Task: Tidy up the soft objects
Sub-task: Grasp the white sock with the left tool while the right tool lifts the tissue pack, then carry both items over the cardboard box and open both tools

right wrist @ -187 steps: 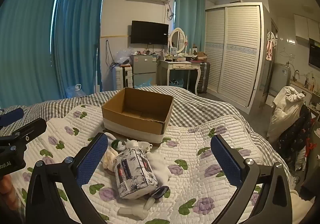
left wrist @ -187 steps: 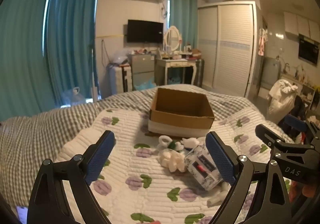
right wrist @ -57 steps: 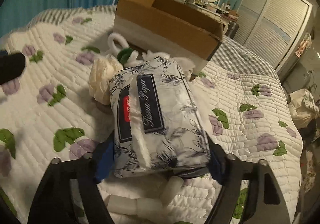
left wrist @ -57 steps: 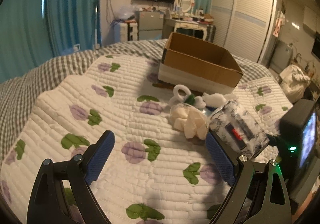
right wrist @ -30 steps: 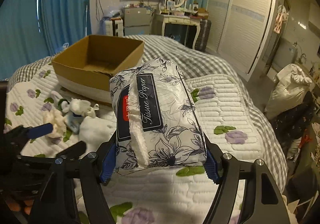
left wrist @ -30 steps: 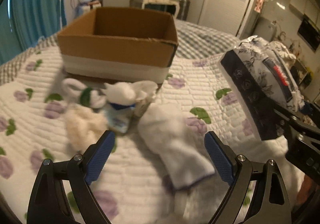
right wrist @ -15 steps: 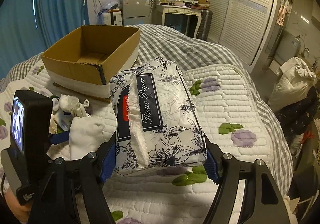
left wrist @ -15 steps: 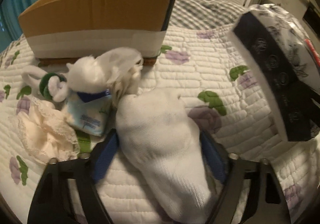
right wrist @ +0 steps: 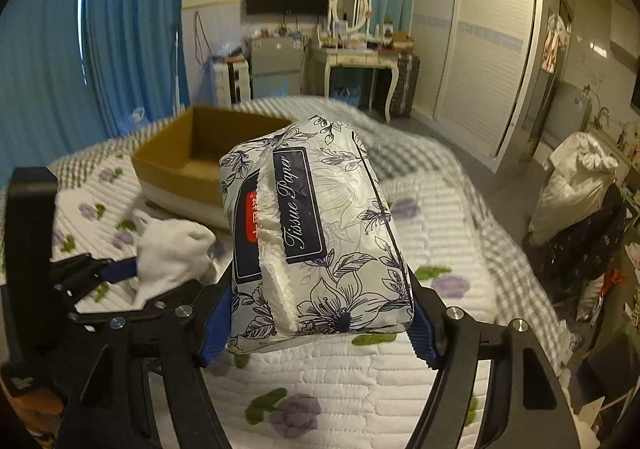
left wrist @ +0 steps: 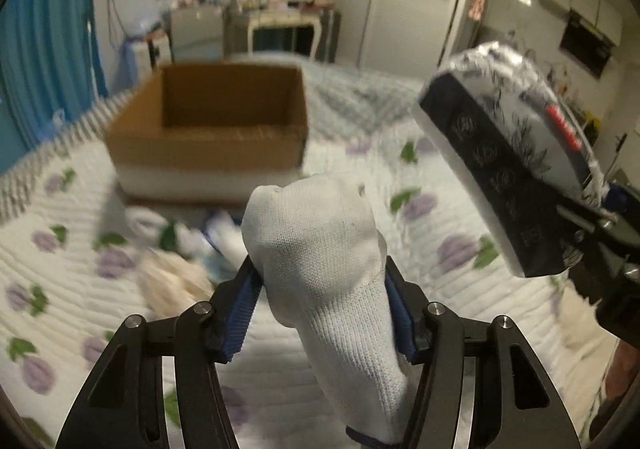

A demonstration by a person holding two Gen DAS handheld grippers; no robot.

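My left gripper is shut on a white sock and holds it above the quilt; the sock also shows in the right wrist view. My right gripper is shut on a floral tissue paper pack, held in the air; the pack shows at the right of the left wrist view. An open brown cardboard box sits on the bed ahead, also in the right wrist view. A cream cloth and small white soft items lie blurred in front of the box.
The bed has a white quilt with purple flowers over a grey checked blanket. Beyond the bed stand blue curtains, a dressing table and a white wardrobe. A white bag sits on the right.
My left gripper has closed on the white sock and lifted it off the quilt. My right gripper still holds the tissue pack up; both views have swung toward the box.
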